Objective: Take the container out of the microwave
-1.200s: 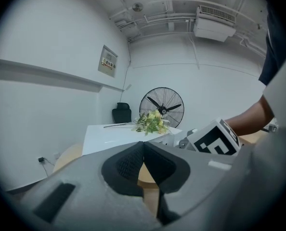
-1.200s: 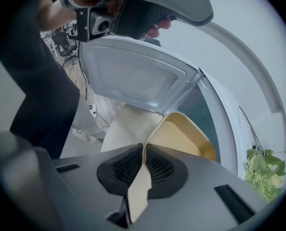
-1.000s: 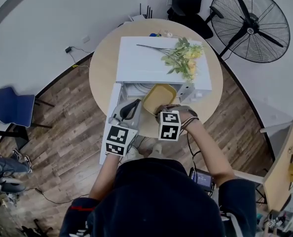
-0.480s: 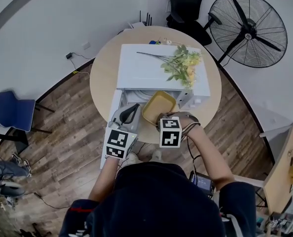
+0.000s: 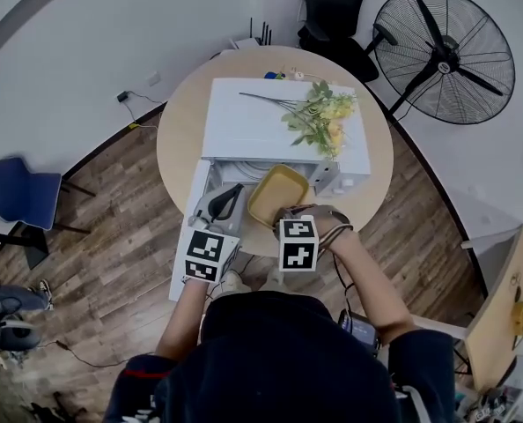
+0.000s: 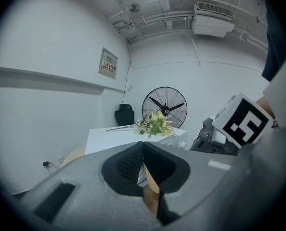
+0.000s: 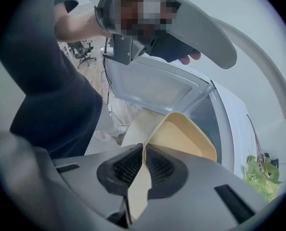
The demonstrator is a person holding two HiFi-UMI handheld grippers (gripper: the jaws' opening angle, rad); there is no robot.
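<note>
at the microwave mouth: pale yellow rounded-square plastic container (image 5: 281, 192), tilted, raised off the table; can't tell if its far end is clear of the cavity
right gripper (image 5: 282, 216): mine, pointing steeply down, pads pinched on the container's near rim, wall of the container running between them in the right gripper view
left gripper (image 5: 238, 188): mine, close to level, jaw tips pressed together, nothing i can make out between them
left gripper position: just left of the container, above the door
microwave: white box microwave oven (image 5: 270, 117) on the round light-wood table (image 5: 178, 139)
door: white microwave door (image 5: 179, 282) swung open on the left side, window panel facing the container
on top of microwave: bunch of yellow-green artificial flowers (image 5: 319, 117), lying flat
background: black pedestal fan (image 5: 445, 51) well behind the table
</note>
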